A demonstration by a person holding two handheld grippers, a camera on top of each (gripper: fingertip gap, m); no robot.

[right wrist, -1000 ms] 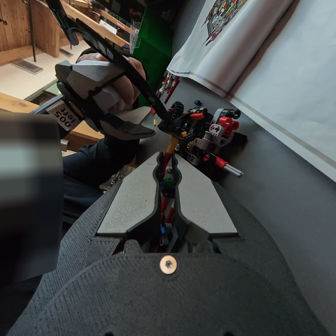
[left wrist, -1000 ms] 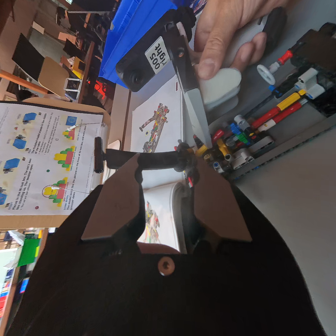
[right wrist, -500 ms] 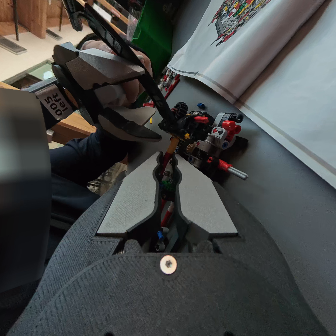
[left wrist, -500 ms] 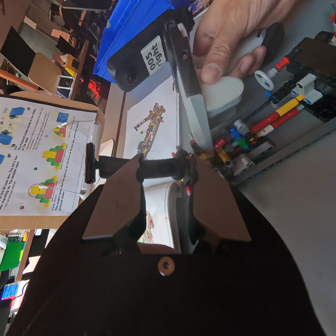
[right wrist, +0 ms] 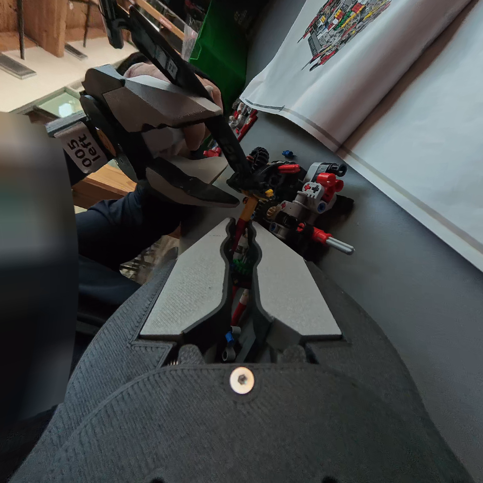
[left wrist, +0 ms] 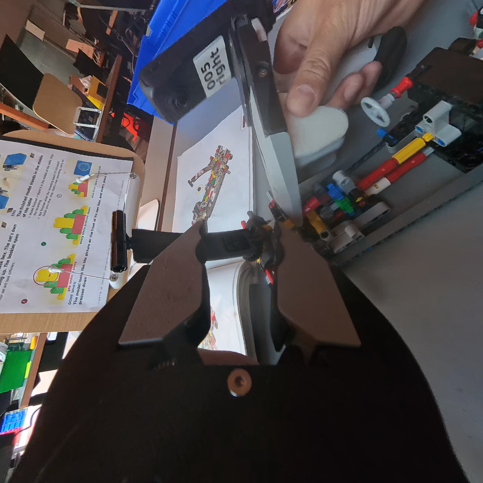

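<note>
My right gripper [right wrist: 241, 222] is shut on a thin red and yellow rod [right wrist: 247, 209] of a small brick assembly, with a green gear [right wrist: 240, 266] deeper between the fingers. The rod ends in a black geared hub [right wrist: 258, 180]. A long black blade [left wrist: 232, 243] runs from that hub across the gap of my left gripper [left wrist: 241, 230], behind its left finger [left wrist: 170, 287], to a black cylinder [left wrist: 117, 240]. The left fingers stand apart, and the hub [left wrist: 261, 235] sits by the right fingertip. In the right wrist view the blade [right wrist: 167, 57] lies along the side of the left gripper [right wrist: 228, 156].
A grey, black and red model part [right wrist: 308, 201] lies on the dark table [right wrist: 392, 300]. An open booklet [right wrist: 366, 91] lies beyond it. The left wrist view shows a picture sheet on a board [left wrist: 65, 222], a blue bin [left wrist: 167, 39], more model pieces [left wrist: 379, 177] and a hand [left wrist: 326, 52].
The two grippers have drawn closer together, and each looks larger in the other's view. The blade stays across the left gripper's gap. The right gripper stays shut on the rod.
</note>
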